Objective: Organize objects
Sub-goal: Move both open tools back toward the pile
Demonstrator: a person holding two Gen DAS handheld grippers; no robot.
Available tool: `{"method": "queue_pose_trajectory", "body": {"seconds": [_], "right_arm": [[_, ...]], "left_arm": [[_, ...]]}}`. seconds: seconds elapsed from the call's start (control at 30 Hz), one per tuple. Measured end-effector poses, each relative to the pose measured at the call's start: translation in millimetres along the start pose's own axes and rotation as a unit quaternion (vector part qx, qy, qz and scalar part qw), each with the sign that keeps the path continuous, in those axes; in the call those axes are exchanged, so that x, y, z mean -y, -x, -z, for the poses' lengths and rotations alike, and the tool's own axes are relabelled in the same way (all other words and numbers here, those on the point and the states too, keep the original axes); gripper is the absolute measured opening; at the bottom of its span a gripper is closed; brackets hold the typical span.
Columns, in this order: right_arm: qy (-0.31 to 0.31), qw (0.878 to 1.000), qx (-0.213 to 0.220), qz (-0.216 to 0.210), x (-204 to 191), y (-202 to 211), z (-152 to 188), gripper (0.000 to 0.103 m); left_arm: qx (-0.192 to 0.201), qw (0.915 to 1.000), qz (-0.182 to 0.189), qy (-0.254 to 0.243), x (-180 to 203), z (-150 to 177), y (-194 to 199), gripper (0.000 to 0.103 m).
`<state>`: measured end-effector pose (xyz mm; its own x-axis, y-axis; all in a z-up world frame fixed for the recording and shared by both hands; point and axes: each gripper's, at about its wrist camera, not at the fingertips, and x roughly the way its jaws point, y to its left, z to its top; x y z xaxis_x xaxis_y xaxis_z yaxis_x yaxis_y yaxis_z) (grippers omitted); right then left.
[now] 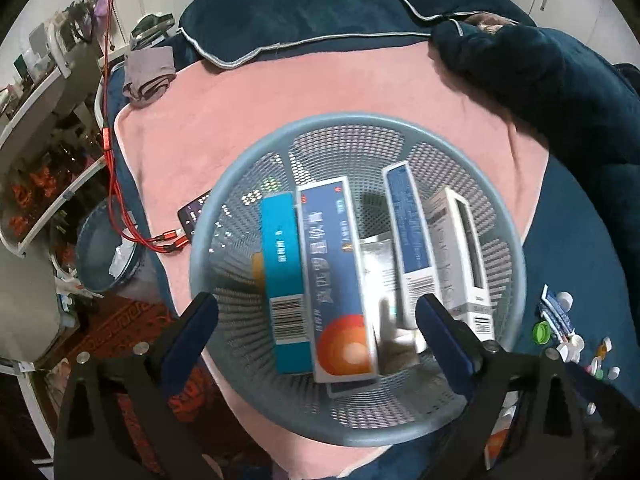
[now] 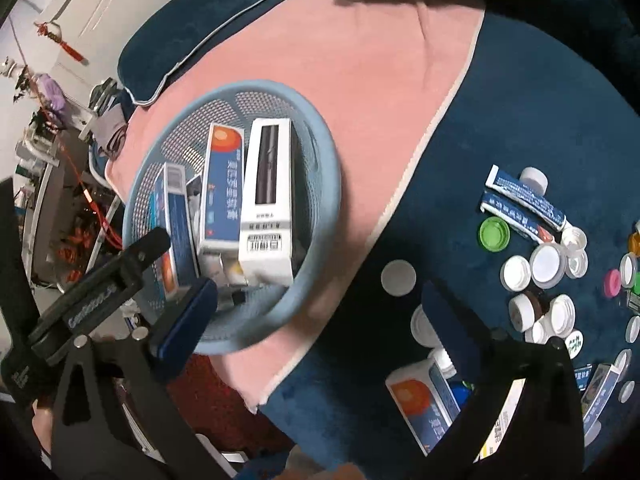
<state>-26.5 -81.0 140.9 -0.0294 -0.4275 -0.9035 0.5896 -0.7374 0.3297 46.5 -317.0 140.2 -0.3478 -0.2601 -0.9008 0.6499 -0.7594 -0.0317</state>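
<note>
The blue mesh basket (image 1: 356, 132) is seen resting on a pink towel (image 1: 248, 96) near the bed's edge, crowded with upright medicine boxes (image 1: 340, 276). The left tongs (image 1: 316, 320) are held spread and empty over its rim. The right tongs (image 2: 316, 312) (likewise spread, gripping nothing) are poised between basket and scattered bottle caps (image 2: 516, 272), where bare blue bedding (image 2: 500, 100) is left open.

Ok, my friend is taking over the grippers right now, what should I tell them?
Left gripper: open, holding nothing, over the blue basket.
Right gripper: open, holding nothing, between the basket and the dark blue blanket.
Done: several boxes already stand in the basket.
Left: tubes, bottle caps and another box lie loose on the blanket.
</note>
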Motion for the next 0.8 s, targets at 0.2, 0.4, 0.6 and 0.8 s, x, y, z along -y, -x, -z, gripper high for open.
{"method": "queue_pose_trajectory", "body": {"seconds": [0.2, 0.4, 0.6, 0.8], "right_arm": [[-0.013, 1.0, 0.017, 0.004, 8, 21, 9, 0.103], [-0.036, 0.999, 0.027, 0.021, 25, 38, 21, 0.103], [-0.063, 0.997, 0.035, 0.025, 38, 56, 43, 0.103], [-0.11, 0.992, 0.057, -0.016, 56, 83, 58, 0.103]], "left_arm": [[0.01, 0.9995, 0.021, -0.022, 32, 8, 10, 0.101], [0.006, 0.9977, 0.045, -0.051, 58, 28, 15, 0.101], [0.007, 0.9974, 0.053, -0.05, 61, 44, 31, 0.101], [0.02, 0.9962, 0.054, -0.066, 62, 62, 54, 0.101]]}}
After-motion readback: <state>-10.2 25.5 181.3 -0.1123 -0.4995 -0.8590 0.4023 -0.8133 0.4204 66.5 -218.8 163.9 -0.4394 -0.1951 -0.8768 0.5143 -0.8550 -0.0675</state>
